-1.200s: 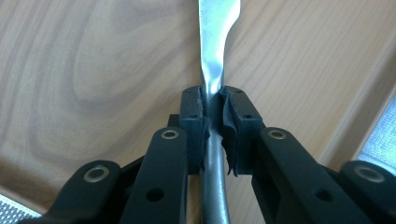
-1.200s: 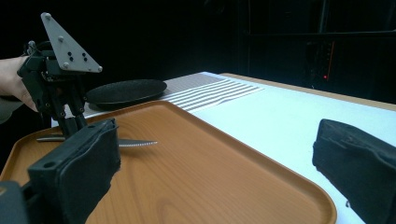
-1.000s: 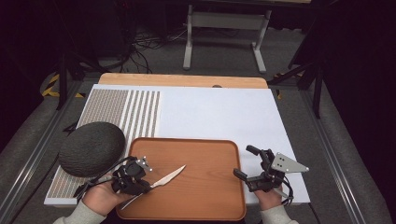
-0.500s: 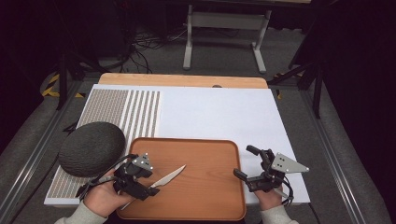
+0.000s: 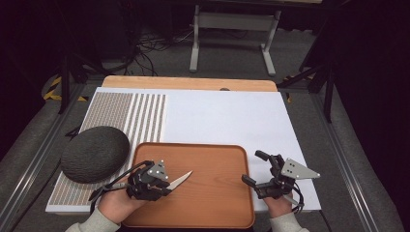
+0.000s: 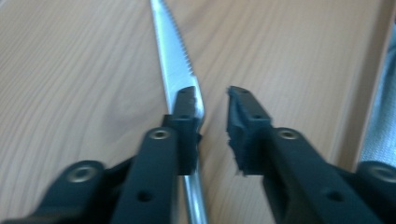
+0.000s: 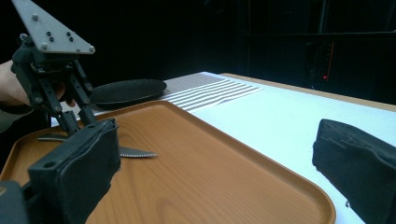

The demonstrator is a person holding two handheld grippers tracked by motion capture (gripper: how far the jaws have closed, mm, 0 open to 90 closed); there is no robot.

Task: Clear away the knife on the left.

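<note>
Since the earlier frame the left gripper has shifted only slightly over the knife; its jaws have just been closing, after opening wider half a second ago. Seen along the left gripper, one pad touches the blade where it meets the handle, while the other pad stands clear, with bare wood showing in the gap. So the jaws are narrowly parted and not pinching the knife. That knife lies flat on the tray, near its left side, with its serrated tip toward the tray's middle. At the tray's right edge the right gripper rests unmoved, jaws spread wide with nothing between them. A dark round pad lies left of the tray on the mat.
</note>
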